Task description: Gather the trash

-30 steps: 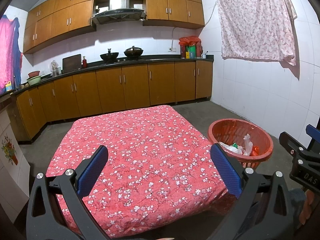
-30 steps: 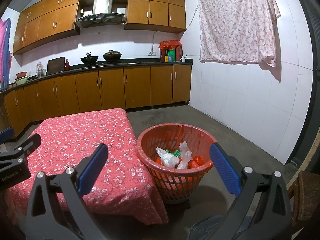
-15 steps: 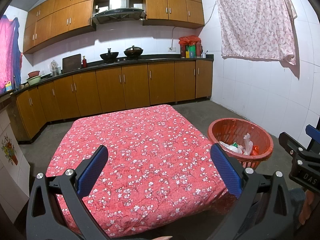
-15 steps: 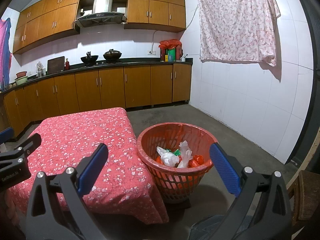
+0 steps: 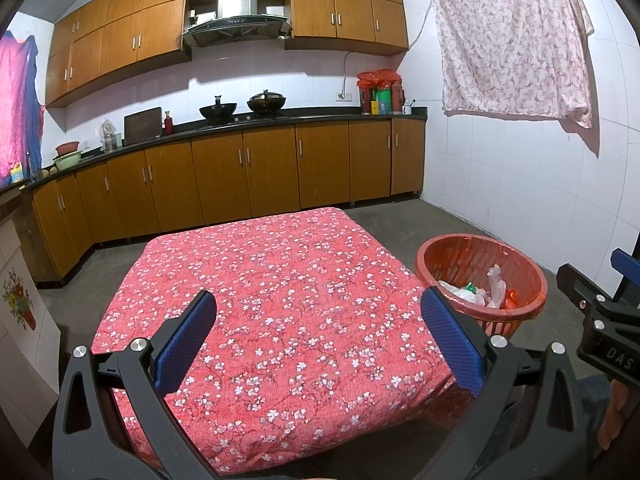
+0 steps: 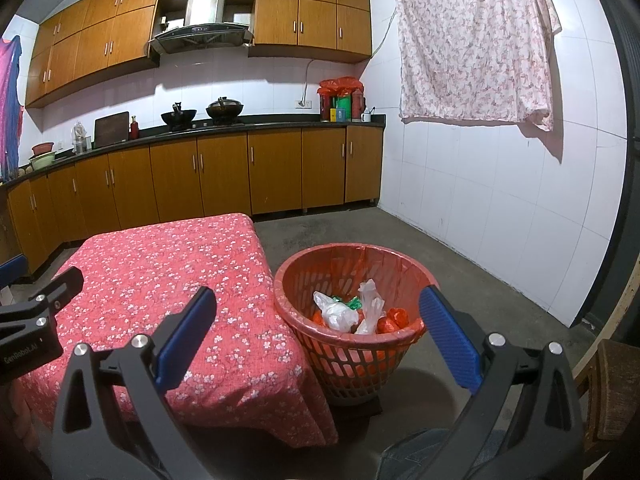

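A red plastic trash basket [image 6: 304, 320] stands on the floor just right of the table; in the left wrist view the basket [image 5: 532, 308] shows at right. Inside lie white plastic bags [image 6: 340, 314], orange scraps [image 6: 390, 318] and a green wrapper. My right gripper [image 6: 318, 330] is open and empty, held in front of the basket and the table's right edge. My left gripper [image 5: 320, 330] is open and empty over the near part of the table [image 5: 280, 280], which wears a red floral cloth with nothing on it.
Wooden cabinets [image 5: 240, 176] and a dark counter with woks run along the far wall. A floral sheet [image 5: 508, 36] hangs on the white tiled right wall. Bare concrete floor [image 6: 460, 280] surrounds the basket. A wooden chair edge [image 6: 612, 384] sits at far right.
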Demonstrator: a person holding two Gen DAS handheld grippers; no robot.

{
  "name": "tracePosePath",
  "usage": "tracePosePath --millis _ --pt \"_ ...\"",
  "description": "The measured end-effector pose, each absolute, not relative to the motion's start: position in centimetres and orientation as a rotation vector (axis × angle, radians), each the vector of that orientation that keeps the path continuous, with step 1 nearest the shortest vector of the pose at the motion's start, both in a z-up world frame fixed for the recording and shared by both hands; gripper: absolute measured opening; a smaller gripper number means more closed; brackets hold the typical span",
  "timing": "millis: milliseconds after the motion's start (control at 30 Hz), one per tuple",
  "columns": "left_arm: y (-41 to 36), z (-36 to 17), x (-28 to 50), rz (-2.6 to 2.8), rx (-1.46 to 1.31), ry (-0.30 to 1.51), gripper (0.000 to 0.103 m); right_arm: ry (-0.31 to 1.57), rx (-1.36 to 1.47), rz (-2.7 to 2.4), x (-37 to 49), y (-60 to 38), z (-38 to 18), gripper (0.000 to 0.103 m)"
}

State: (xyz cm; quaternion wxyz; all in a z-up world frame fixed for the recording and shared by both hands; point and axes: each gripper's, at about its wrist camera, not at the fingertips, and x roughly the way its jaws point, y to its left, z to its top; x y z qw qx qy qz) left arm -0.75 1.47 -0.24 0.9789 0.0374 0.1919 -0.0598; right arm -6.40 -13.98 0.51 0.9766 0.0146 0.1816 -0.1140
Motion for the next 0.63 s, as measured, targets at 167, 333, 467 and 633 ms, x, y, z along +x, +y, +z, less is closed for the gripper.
tracePosePath --millis 167,333,467,633 --pt "1.57 -0.47 -0.63 -0.121 0.075 0.389 0.101 0.366 0.03 -0.23 -6.41 -13.99 0.55 0.099" --pt "1.64 -0.77 -0.58 -0.126 0.077 0.387 0.101 0.368 0.03 -0.229 -6.41 -14.0 0.52 0.099" --pt "1.76 -1.05 -0.31 -0.129 0.075 0.397 0.101 0.368 0.03 -0.23 -6.46 -13.96 0.53 0.099" --pt "2.32 -0.97 -0.07 -0.136 0.065 0.407 0.101 0.369 0.032 -0.23 -6.64 -13.94 0.48 0.099"
